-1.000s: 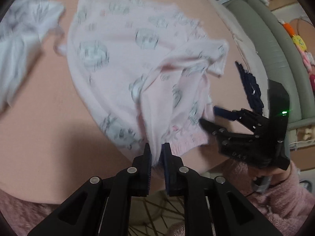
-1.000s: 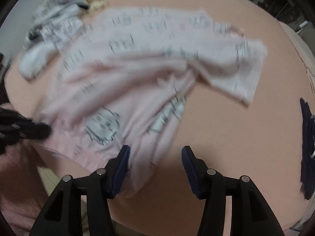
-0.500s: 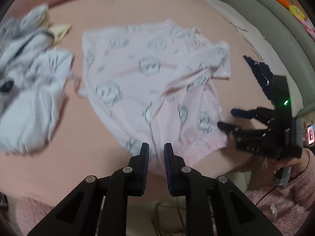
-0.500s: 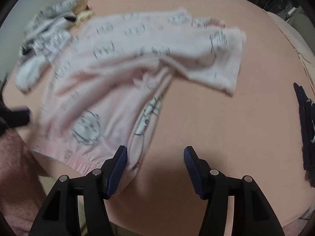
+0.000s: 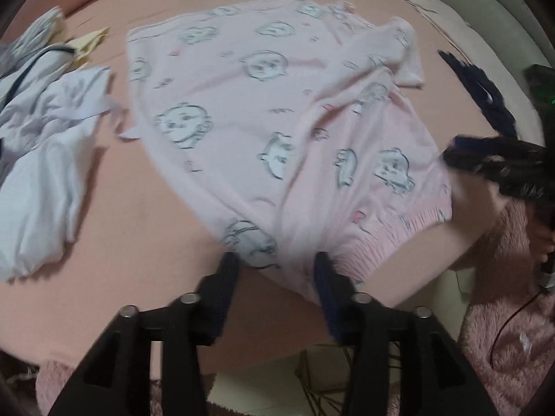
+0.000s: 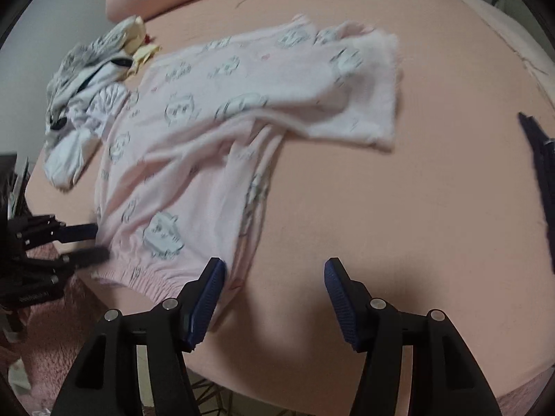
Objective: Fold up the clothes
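A pink pyjama top with grey bear prints lies spread on the peach bed, one sleeve folded across its front, its ribbed hem at the near edge. It also shows in the right wrist view. My left gripper is open, its fingers either side of the hem edge, holding nothing. My right gripper is open and empty at the hem's right corner, over bare sheet. Each gripper shows in the other's view: the right, the left.
A heap of white and grey clothes lies left of the top, also in the right wrist view. A dark navy garment lies at the right, near the bed edge. A grey sofa back stands beyond.
My left gripper was shut on the pink fabric; it has let go, opened and drawn back to the hem. The top has dropped flatter on the bed. The right gripper stayed open.
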